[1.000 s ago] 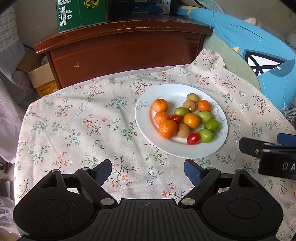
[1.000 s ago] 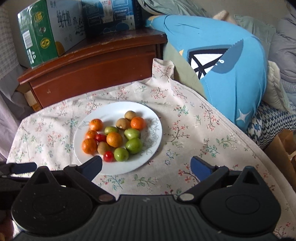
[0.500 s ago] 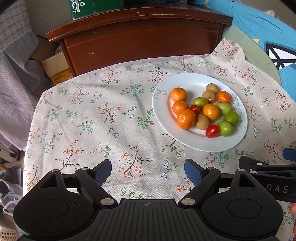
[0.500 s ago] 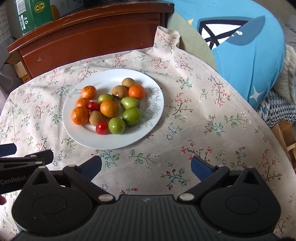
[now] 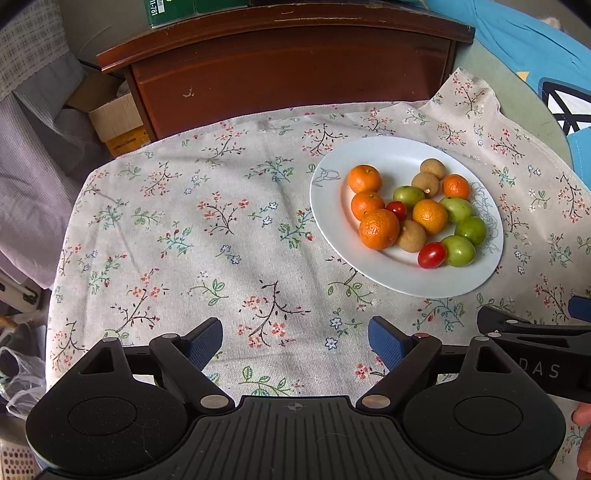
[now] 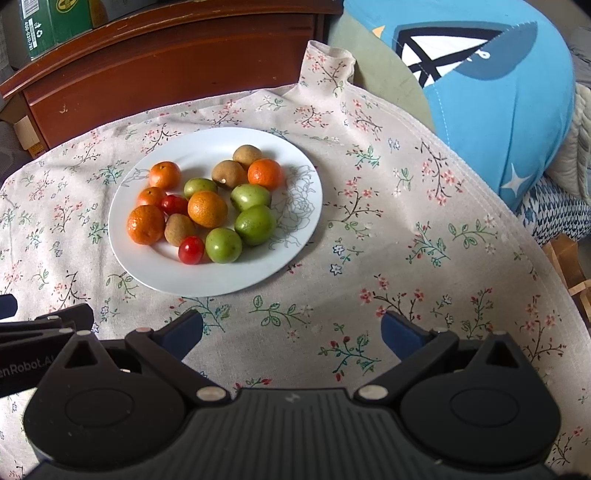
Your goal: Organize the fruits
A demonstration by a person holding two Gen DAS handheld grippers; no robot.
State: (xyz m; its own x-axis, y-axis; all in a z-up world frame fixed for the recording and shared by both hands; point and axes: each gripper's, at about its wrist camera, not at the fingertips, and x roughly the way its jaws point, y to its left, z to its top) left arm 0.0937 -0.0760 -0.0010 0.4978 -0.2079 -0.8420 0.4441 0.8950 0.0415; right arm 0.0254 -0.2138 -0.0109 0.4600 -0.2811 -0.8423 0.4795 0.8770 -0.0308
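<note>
A white plate (image 5: 328, 192) (image 6: 295, 236) on the floral tablecloth holds mixed fruit: several oranges (image 5: 379, 229) (image 6: 207, 208), several green fruits (image 5: 458, 251) (image 6: 255, 224), brown longans (image 5: 412, 236) (image 6: 229, 174) and two cherry tomatoes (image 5: 431, 254) (image 6: 191, 250). My left gripper (image 5: 295, 341) is open and empty, above the cloth, left of and nearer than the plate. My right gripper (image 6: 291, 332) is open and empty, above the cloth, nearer than the plate and slightly right of it. Each gripper shows at the edge of the other's view.
A dark wooden cabinet (image 5: 288, 74) stands behind the table with green boxes (image 6: 55, 26) on top. A blue cushion (image 6: 498, 81) lies at the right. Cardboard boxes (image 5: 118, 122) sit at the far left. The cloth (image 5: 184, 240) covers the table.
Both grippers have tilted down and moved closer over the table, so the plate looms larger. Both stay open and empty; the fruit has not moved.
</note>
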